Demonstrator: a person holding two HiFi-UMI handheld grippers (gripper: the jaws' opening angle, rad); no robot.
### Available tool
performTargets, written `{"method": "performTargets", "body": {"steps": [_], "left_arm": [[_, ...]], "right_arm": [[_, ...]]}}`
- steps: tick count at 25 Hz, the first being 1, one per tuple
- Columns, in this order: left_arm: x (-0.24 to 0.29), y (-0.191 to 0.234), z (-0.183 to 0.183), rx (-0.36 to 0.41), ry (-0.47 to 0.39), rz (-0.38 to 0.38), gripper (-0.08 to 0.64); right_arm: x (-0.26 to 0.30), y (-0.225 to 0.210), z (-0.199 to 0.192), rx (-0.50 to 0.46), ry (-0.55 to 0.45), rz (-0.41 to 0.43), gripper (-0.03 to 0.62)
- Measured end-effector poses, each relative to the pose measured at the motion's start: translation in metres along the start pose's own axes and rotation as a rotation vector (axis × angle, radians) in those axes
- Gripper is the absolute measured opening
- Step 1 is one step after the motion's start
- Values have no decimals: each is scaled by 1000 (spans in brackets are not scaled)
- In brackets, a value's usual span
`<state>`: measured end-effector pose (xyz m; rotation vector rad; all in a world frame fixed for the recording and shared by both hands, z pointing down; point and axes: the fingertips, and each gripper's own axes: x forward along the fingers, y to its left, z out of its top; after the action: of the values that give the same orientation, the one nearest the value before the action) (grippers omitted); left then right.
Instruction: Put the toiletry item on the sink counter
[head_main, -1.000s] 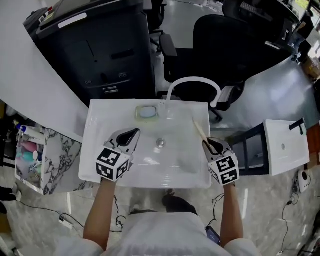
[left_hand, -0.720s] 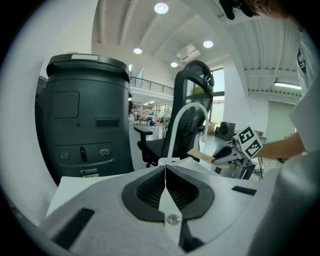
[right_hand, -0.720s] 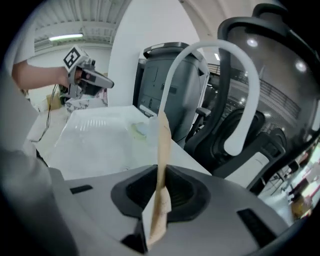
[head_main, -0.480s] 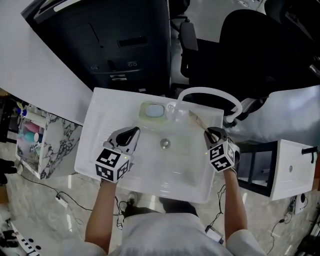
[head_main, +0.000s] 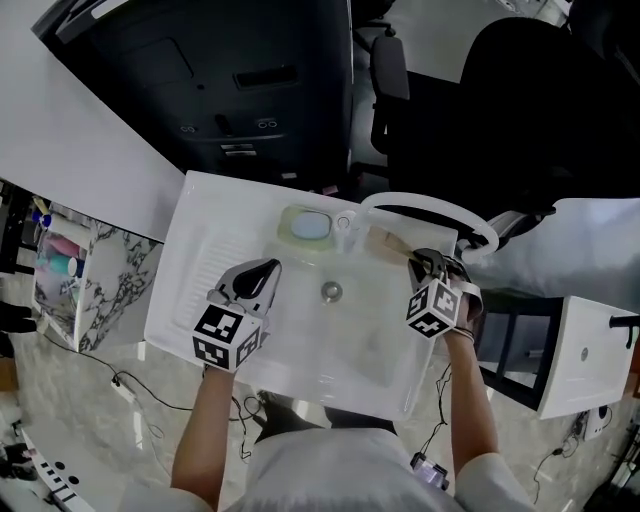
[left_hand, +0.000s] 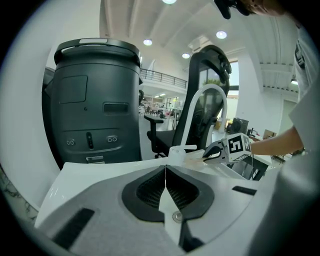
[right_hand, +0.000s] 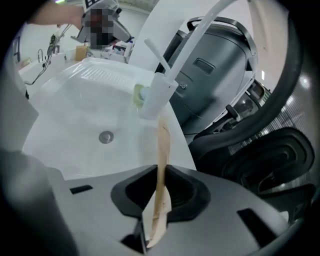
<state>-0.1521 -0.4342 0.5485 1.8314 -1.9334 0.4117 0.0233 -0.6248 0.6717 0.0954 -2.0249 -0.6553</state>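
The toiletry item is a thin flat tan paper-wrapped stick. My right gripper is shut on its near end, above the sink's right rim, and its far end points at the faucet base. In the right gripper view the toiletry item stands edge-on between the jaws of the right gripper, reaching toward the faucet base. My left gripper hovers over the left part of the white sink, shut with nothing in it; the left gripper shows its jaws pressed together.
A green soap dish sits on the back counter left of the white arched faucet. The drain is mid-basin. Behind stand a dark grey machine and a black chair. A second sink is right, a marble shelf left.
My right gripper has carried the toiletry item toward the back right of the sink, closer to the faucet. The left gripper has stayed over the basin's left side.
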Motion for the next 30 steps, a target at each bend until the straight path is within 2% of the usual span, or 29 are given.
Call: {"method": "performTargets", "body": {"steps": [5, 9, 14, 18, 22, 27, 30], "left_arm": [[6, 5, 1, -16, 2, 19, 11], [5, 6, -3, -19, 10, 20, 11], [-1, 13, -8, -36, 11, 38, 11], [-7, 15, -13, -41, 14, 43, 11], [-17, 18, -18, -45, 15, 45, 11], [-36, 25, -17, -44, -7, 44, 11], [-51, 28, -22, -42, -18, 27, 11]], "right_arm": [[18, 2, 1, -144, 34, -1, 49], [27, 2, 7, -158, 24, 1, 52], [33, 1, 7, -92, 21, 8, 113], [30, -1, 8, -4, 1, 6, 164], [20, -4, 11, 101, -22, -16, 173], [1, -4, 16, 245, -46, -85, 173], [-15, 6, 24, 288, -48, -114, 172]]}}
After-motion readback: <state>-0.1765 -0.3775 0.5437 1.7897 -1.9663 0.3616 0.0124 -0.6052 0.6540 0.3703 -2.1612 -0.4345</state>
